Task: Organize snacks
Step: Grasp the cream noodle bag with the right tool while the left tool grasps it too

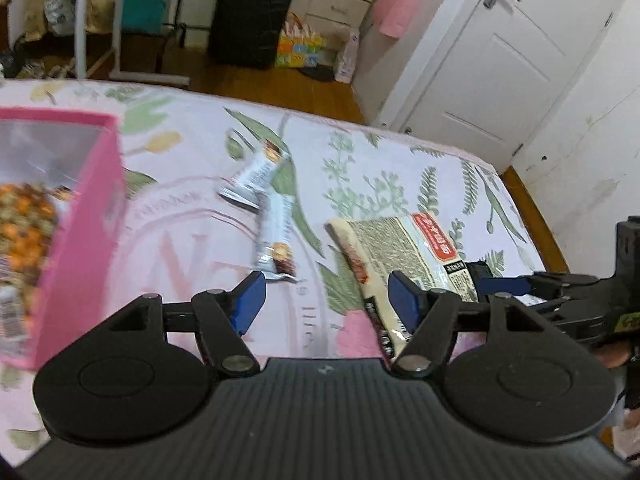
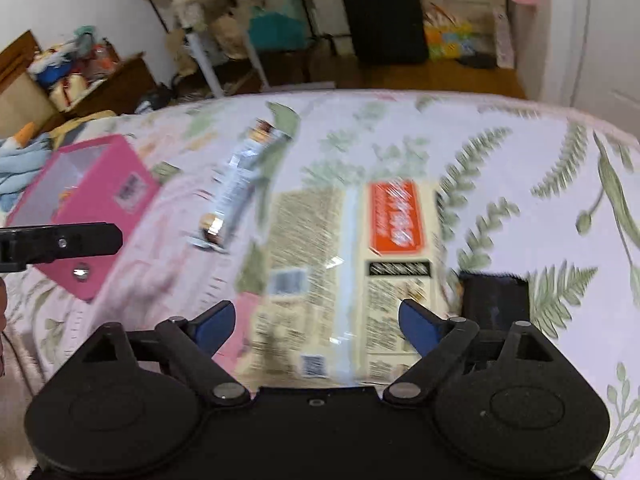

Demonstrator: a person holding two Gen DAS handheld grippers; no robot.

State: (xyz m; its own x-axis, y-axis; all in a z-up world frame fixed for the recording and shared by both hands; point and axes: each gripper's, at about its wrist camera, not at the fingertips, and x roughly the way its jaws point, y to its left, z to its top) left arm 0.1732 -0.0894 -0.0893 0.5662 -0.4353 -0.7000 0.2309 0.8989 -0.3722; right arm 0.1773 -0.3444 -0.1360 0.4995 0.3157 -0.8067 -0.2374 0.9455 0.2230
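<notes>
While both grippers' fingers gape wide, left gripper (image 1: 326, 300) and right gripper (image 2: 316, 322) flank the cream packet (image 2: 352, 276) on the bed (image 2: 520, 184).

A bed with a floral pink bedsheet (image 1: 200, 128) stands on a wooden floor (image 1: 280, 84); beyond it a black suitcase (image 1: 250, 16), a white door (image 1: 500, 64) and a cluttered white rack (image 2: 224, 40)
</notes>
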